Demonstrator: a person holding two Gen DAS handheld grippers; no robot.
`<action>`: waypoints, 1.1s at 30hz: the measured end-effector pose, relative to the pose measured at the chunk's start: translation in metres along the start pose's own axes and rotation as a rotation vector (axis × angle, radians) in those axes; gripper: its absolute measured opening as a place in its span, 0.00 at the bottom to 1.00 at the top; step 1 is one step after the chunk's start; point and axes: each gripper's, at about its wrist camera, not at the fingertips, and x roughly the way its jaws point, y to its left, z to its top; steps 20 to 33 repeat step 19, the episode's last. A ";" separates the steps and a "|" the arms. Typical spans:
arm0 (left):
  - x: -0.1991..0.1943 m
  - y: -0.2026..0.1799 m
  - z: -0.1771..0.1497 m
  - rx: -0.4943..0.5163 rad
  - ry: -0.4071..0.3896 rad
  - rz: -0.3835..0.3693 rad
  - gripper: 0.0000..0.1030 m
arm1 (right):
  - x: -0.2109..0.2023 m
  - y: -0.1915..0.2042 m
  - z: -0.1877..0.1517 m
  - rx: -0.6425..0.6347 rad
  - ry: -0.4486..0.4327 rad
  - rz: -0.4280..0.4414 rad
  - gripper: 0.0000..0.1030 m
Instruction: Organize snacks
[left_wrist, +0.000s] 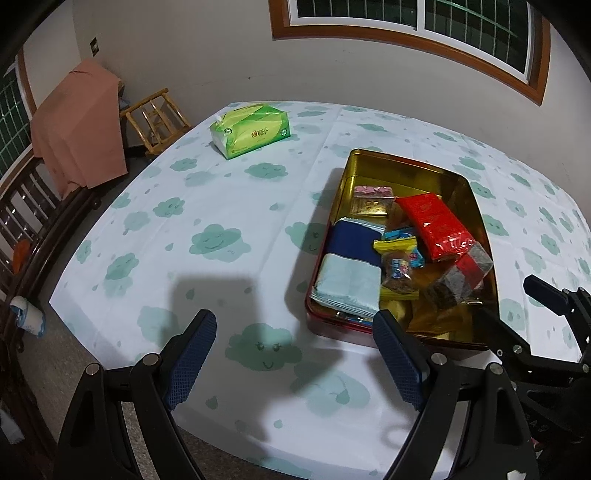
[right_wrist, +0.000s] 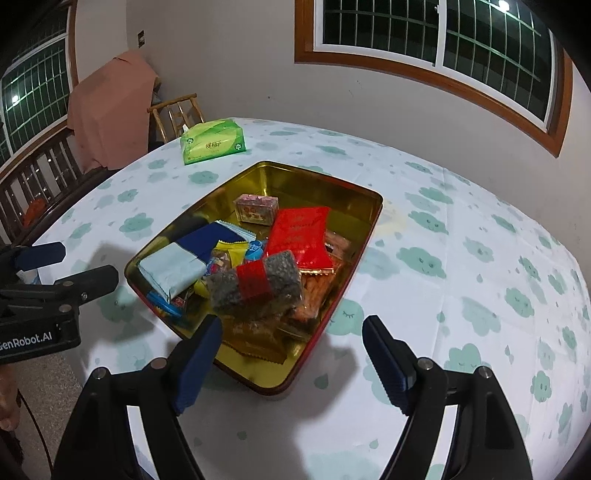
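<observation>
A gold-lined tin tray with a red outside (left_wrist: 476, 206) (right_wrist: 369, 229) sits on the table and holds several snacks: a red packet (left_wrist: 436, 225) (right_wrist: 299, 236), a grey bar with a red band (left_wrist: 458, 277) (right_wrist: 255, 280), a blue and pale blue packet (left_wrist: 351, 258) (right_wrist: 184, 254), a yellow-edged candy bag (left_wrist: 397, 266) and a small pink box (left_wrist: 372, 192) (right_wrist: 256, 208). My left gripper (left_wrist: 295, 354) is open and empty, just left of the tray's near corner. My right gripper (right_wrist: 291, 362) is open and empty over the tray's near end; it also shows in the left wrist view (left_wrist: 517, 306).
The table has a white cloth with green clouds (left_wrist: 221, 240) (right_wrist: 443, 295). A green tissue pack (left_wrist: 251, 129) (right_wrist: 212, 142) lies at the far left. A wooden chair (left_wrist: 155, 118) and a pink-draped object (left_wrist: 77, 129) stand beyond the table's left edge.
</observation>
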 end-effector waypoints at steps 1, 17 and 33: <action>-0.001 -0.001 0.000 0.003 -0.002 0.000 0.82 | 0.000 -0.001 0.000 0.002 0.001 0.004 0.78; -0.005 -0.023 0.004 0.038 -0.007 -0.038 0.82 | -0.006 -0.010 -0.005 0.029 0.001 0.009 0.78; -0.006 -0.026 0.004 0.051 -0.009 -0.034 0.82 | -0.007 -0.011 -0.004 0.035 -0.001 0.013 0.78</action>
